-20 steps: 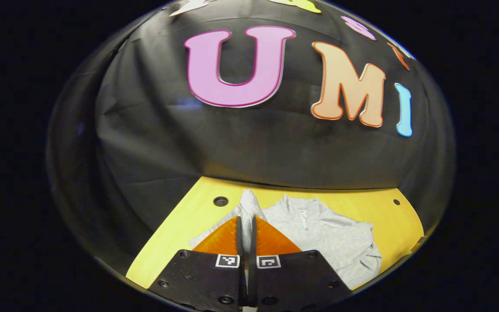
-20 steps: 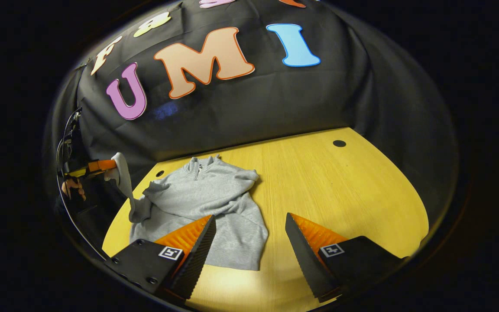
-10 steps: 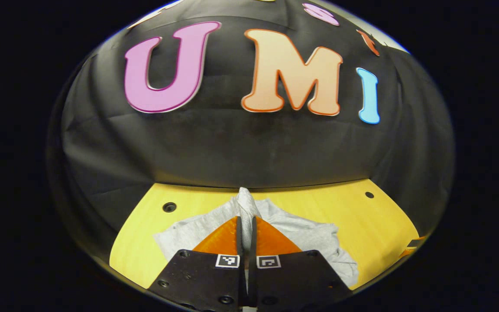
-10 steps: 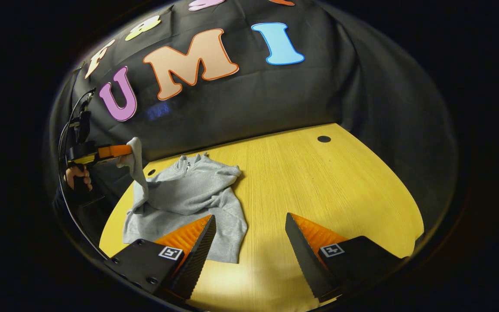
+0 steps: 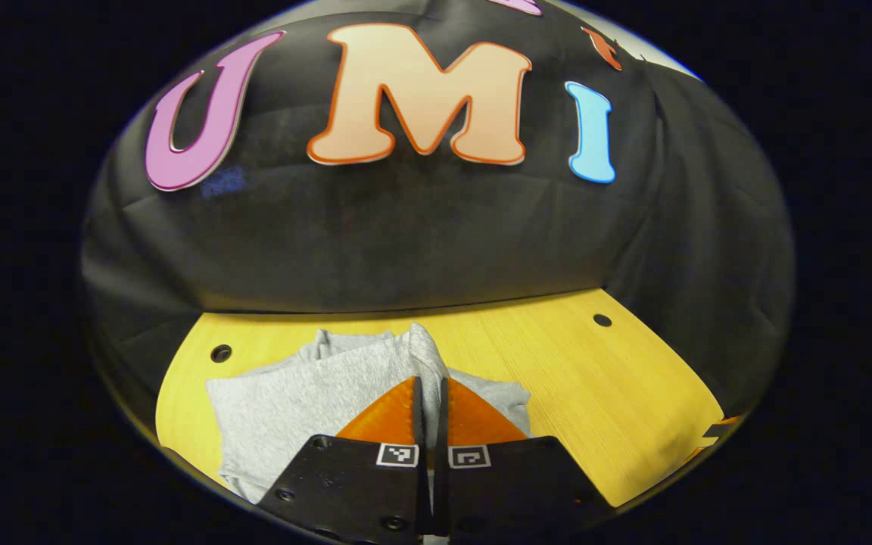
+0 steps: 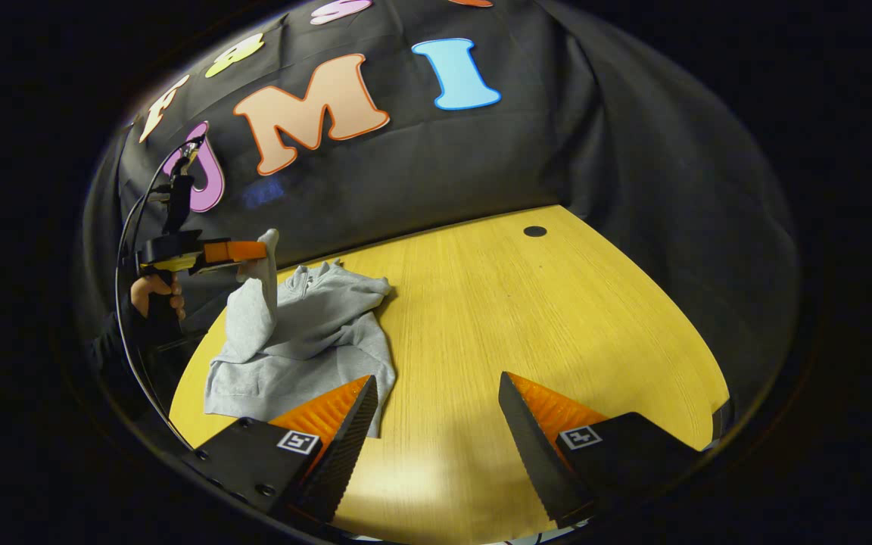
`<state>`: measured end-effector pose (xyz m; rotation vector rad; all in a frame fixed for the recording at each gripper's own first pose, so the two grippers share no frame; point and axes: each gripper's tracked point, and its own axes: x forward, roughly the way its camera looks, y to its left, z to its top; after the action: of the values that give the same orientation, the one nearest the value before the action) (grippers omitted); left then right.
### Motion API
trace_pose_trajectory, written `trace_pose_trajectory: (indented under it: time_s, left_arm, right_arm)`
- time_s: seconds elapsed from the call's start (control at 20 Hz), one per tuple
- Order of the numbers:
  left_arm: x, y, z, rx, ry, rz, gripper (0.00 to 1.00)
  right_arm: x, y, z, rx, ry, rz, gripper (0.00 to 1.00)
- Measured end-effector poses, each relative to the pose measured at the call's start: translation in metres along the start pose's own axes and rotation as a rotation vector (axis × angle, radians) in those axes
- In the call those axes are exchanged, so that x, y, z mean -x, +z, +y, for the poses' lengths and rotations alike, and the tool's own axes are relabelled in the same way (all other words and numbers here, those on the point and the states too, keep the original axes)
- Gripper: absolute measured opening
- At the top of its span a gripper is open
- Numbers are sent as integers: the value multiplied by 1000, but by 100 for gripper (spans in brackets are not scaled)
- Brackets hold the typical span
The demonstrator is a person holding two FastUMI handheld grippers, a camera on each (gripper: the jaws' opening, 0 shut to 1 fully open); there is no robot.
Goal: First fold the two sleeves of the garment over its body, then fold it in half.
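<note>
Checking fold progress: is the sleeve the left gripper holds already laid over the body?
Not yet. The left gripper holds the sleeve raised above the sweatshirt, hanging, not flat.

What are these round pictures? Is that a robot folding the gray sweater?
No robot here. A person holds a pair of tongs in each hand, and a small camera rides on each pair, looking forward past its two fingers.

In the left gripper view, the left tongs are pinched shut on the sleeve of the gray sweater. The right gripper view looks from the other side: the right tongs stand open above the yellow table, holding nothing. Farther off in that view you can see the person's hand lifting the sleeve up off the sweater, while the rest of it lies on the table. The sleeve is meant to be folded over the sweater's body.
</note>
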<state>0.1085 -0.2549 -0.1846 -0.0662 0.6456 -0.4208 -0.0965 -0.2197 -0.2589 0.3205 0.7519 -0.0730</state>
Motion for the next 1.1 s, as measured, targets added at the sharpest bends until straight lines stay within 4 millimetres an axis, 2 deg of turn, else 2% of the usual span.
trace_pose_trajectory:
  time_s: [0.1,0.25,0.3,0.45,0.5,0.55,0.75,0.85,0.95,1.1]
  left_arm:
    - [-13,-15,-8,-14,2,48,0]
    - [-32,-38,-16,20,-5,113,7]
    - [-36,-45,-21,45,-15,129,6]
    - [-45,-53,-31,118,-64,136,12]
    - [-46,-51,-35,144,-83,125,29]
    - [-42,-48,-33,151,-85,114,30]
    - [-28,-38,-9,101,-34,76,99]
    - [-12,-36,6,120,-6,47,96]
    - [7,-36,21,145,12,22,96]
    - [34,-42,51,153,55,1,96]
  right_arm:
    - [2,-5,-5,-27,1,12,96]
    - [3,-5,-11,-11,-3,11,99]
    - [4,-3,-13,-2,-9,6,96]
    - [2,-6,-7,-7,5,15,99]
    - [0,-6,-4,-4,12,19,99]
    - [-3,-6,2,2,19,21,99]
    - [-14,-1,26,26,51,11,99]
    - [-22,0,42,28,73,12,96]
    - [-30,1,60,28,103,20,99]
    - [-41,3,87,42,138,21,96]
